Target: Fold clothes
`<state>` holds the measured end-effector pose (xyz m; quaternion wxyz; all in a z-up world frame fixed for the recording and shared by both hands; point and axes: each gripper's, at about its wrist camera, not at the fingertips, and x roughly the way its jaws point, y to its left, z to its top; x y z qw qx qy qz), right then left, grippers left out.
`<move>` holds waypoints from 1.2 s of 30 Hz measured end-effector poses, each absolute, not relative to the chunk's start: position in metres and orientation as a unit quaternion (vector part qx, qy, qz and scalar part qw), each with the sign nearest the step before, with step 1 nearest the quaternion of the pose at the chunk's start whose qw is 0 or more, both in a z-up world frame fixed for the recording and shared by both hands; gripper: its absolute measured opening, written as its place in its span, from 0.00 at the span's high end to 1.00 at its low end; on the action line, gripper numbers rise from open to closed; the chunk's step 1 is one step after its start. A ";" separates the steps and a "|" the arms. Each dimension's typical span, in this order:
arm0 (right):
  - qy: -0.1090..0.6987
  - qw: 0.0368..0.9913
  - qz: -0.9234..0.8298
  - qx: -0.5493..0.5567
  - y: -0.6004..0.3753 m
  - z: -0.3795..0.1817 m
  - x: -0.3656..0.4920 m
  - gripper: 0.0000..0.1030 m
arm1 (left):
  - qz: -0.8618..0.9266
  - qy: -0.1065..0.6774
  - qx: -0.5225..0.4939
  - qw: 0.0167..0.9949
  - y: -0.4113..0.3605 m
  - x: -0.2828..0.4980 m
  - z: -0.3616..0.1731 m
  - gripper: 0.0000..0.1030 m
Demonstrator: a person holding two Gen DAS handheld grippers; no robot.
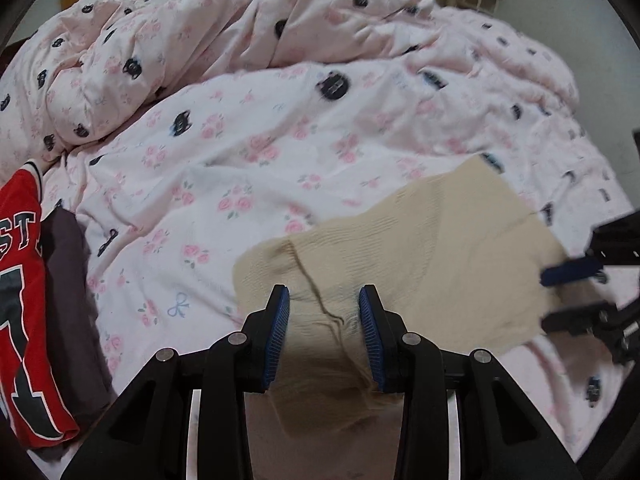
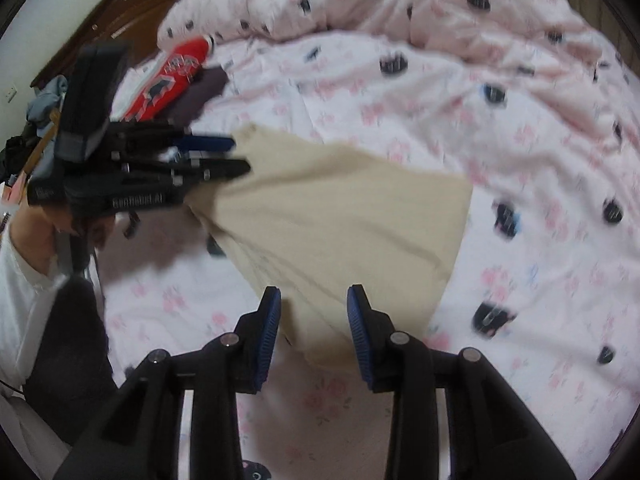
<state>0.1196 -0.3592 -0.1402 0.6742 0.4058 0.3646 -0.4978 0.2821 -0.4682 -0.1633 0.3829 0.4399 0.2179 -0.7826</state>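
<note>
Lying flat on the pink floral duvet (image 1: 248,128), a beige knit garment (image 1: 420,248) ran lengthwise from left gripper (image 1: 324,300) to right gripper (image 2: 314,298). Both sets of jaws stood spread, cloth between them, whether gripped unclear. Red jersey (image 1: 24,280) and dark cloth (image 1: 68,280) lay at the left.

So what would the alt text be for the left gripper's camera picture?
A beige knitted garment lies on a pink floral duvet, with the left gripper open around its near edge. The right gripper reaches its far side from the right, and a red jersey lies at the left edge.
</note>
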 end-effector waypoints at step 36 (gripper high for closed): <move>0.423 0.612 -0.591 0.311 -0.324 -0.139 0.093 0.98 | -0.759 0.248 0.410 0.441 -0.488 0.303 -0.162 0.48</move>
